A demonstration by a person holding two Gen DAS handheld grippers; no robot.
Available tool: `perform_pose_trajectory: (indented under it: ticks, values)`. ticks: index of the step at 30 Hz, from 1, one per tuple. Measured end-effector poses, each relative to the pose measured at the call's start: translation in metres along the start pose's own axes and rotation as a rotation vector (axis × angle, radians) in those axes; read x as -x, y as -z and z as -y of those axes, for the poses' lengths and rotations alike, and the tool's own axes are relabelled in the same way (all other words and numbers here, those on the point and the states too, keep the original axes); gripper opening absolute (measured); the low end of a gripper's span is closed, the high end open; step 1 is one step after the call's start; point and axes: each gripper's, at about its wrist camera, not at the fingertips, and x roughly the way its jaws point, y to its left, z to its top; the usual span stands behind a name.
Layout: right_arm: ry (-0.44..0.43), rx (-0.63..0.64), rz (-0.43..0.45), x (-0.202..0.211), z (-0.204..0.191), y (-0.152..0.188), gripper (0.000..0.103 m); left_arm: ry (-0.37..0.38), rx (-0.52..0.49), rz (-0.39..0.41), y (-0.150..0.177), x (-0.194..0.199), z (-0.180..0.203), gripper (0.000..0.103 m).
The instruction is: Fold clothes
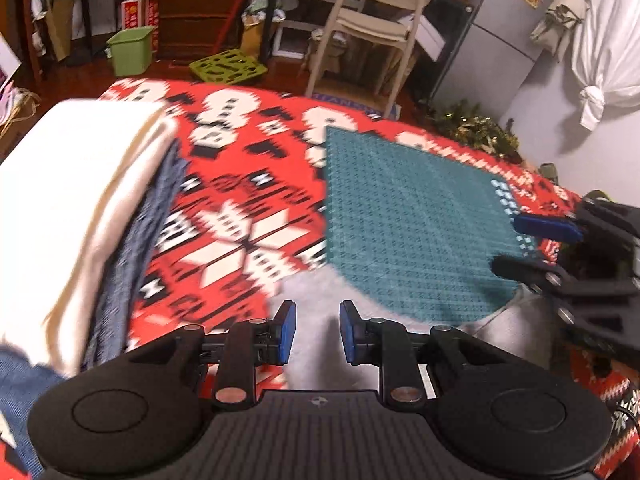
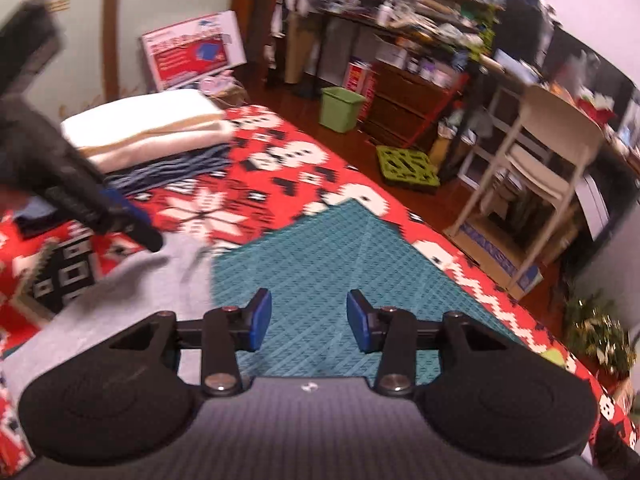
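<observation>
- The left gripper (image 1: 317,330) hangs above a grey garment (image 1: 316,292) that lies flat on the bed; its 2 blue pads stand apart with nothing between them, so it is released.
- The right gripper (image 2: 308,320) hangs above a teal cutting mat (image 2: 344,248); its 2 blue pads are likewise spread, with nothing held.
- In the right wrist view, the grey garment (image 2: 120,292) lies left of and below the right gripper, with its edge overlapping the near left edge of the teal mat.
- In the left wrist view, the teal mat (image 1: 412,216) sits ahead and to the right of the left gripper, and the grey garment covers its near corner.
- Both mat and garment rest on a red patterned blanket (image 1: 248,184) with white snowflake and snowman motifs.
- A stack of folded clothes (image 1: 80,216), white and cream layers over a blue knit, sits on the blanket to the left of the left gripper, well apart from the grey garment.
- The same stack (image 2: 152,136) appears at the far left corner of the bed in the right wrist view.
- The right gripper (image 1: 532,248) enters the left wrist view at the right edge, over the mat's right side.
- The left gripper (image 2: 132,220) shows blurred at the left of the right wrist view.
- Writing: a red and white box (image 2: 192,50) against the wall carries print too blurred to read. A label below the cream chair (image 1: 376,24) is partly hidden and not legible.
</observation>
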Motion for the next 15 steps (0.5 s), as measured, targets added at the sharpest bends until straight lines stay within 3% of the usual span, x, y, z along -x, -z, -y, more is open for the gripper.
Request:
perform_pose_trajectory:
  ticks: [8,15]
  values:
    - [0.040,-0.051,0.035,0.021,-0.043,-0.004,0.046,0.011,0.043,-0.014,0.015,0.002,-0.016,0.023]
    - [0.022,-0.096,0.051,0.039,-0.079,0.002,0.046,0.078,0.062,0.008,0.032,0.024,-0.014,0.023]
